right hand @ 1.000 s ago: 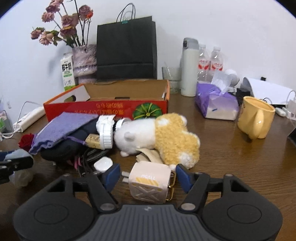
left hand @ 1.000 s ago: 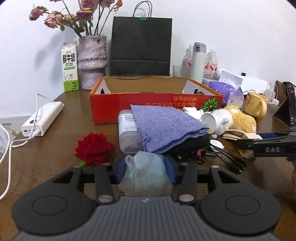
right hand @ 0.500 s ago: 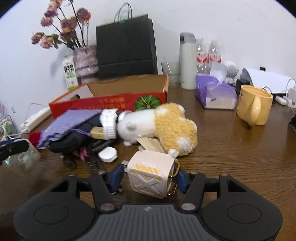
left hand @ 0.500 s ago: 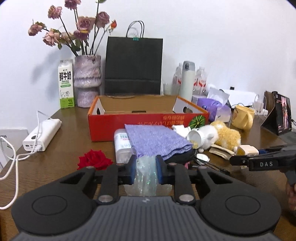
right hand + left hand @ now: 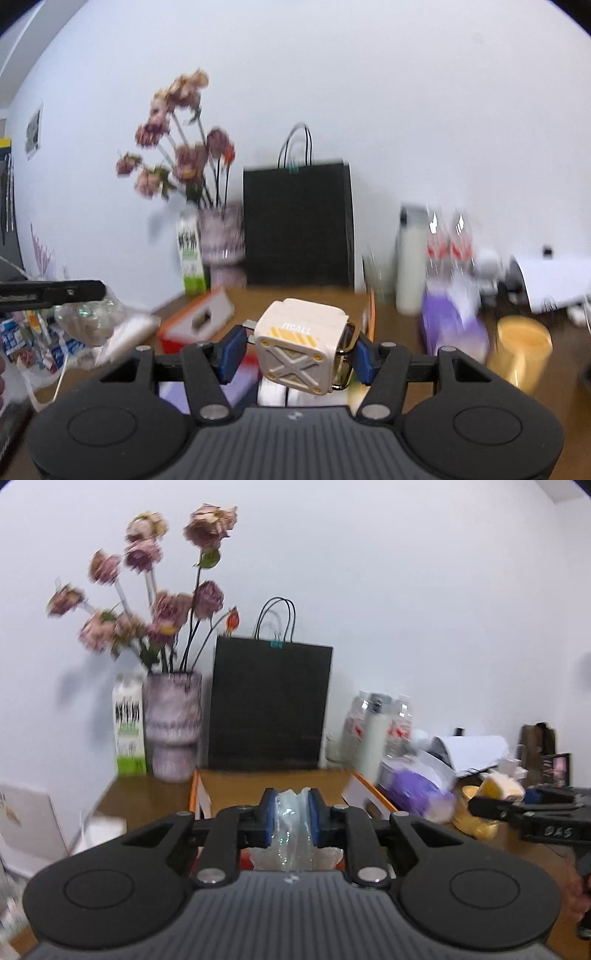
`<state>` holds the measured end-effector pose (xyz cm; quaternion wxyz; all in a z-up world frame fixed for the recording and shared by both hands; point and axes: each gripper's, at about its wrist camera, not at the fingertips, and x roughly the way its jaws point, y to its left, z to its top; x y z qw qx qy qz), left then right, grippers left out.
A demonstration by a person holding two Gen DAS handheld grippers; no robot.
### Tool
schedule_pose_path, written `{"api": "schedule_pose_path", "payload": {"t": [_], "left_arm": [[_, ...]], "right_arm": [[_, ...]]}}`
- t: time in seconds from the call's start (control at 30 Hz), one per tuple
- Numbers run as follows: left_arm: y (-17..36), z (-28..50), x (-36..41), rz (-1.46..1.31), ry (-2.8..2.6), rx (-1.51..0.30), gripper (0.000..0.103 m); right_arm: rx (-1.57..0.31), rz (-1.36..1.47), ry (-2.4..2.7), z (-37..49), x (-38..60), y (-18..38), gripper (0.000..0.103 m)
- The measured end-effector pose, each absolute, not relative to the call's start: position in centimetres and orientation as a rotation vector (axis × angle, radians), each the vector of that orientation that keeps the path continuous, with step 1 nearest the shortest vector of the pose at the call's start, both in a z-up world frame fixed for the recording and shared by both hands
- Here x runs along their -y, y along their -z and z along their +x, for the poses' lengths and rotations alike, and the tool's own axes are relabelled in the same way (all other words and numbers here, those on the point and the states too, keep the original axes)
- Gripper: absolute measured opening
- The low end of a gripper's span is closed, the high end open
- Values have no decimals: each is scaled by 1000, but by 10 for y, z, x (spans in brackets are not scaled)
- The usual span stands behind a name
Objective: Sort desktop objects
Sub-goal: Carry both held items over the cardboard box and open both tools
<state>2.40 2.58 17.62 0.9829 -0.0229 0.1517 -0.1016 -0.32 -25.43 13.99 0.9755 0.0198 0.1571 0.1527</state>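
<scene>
blurred water bottles, mug smeared

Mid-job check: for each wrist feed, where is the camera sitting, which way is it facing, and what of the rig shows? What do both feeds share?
Left wrist: sits behind the left gripper, shut on a clear plastic bag, facing the back wall over the orange box; the right gripper crosses at right.
Right wrist: behind the right gripper, shut on a cream cube charger, facing the same wall; the left gripper enters at left.
Shared: black paper bag, flower vase, milk carton.
</scene>
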Motion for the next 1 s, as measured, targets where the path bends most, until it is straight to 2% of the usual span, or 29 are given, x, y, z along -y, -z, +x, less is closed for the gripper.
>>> {"api": "schedule_pose_path", "payload": {"t": [0.13,0.27,0.53,0.6,0.67,0.7,0.77,0.8,0.87,0.9,0.93,1.0], "left_arm": [[-198,115,-17,37,143,-339,19],[-186,212,-17,50,76,-438,19],[-114,337,-6,63,14,-690,20],[-104,348,-7,60,-5,-693,28],[-100,355,-9,57,10,-700,73],[-102,355,-10,66,24,-691,79],[-113,349,-8,95,26,-631,82],[-119,347,-7,107,22,-619,84],[-130,347,-10,86,27,-617,91],[-135,347,-12,69,29,-623,93],[-140,347,-14,51,29,-641,102],[-142,344,-15,21,49,-700,103]], "right_arm": [[-352,49,-323,81,247,-172,58],[-471,49,-306,182,235,-171,58],[-776,42,-207,338,208,-85,58],[-816,32,-186,355,201,-65,58],[-846,16,-173,366,196,-49,58],[-867,7,-146,371,194,-46,58],[-849,11,-135,370,194,-50,62],[-823,14,-146,367,195,-56,75],[-776,1,-157,364,195,-71,89],[-771,-10,-155,364,194,-77,89],[-782,-23,-154,364,194,-82,89],[-830,-40,-175,364,191,-86,89]]}}
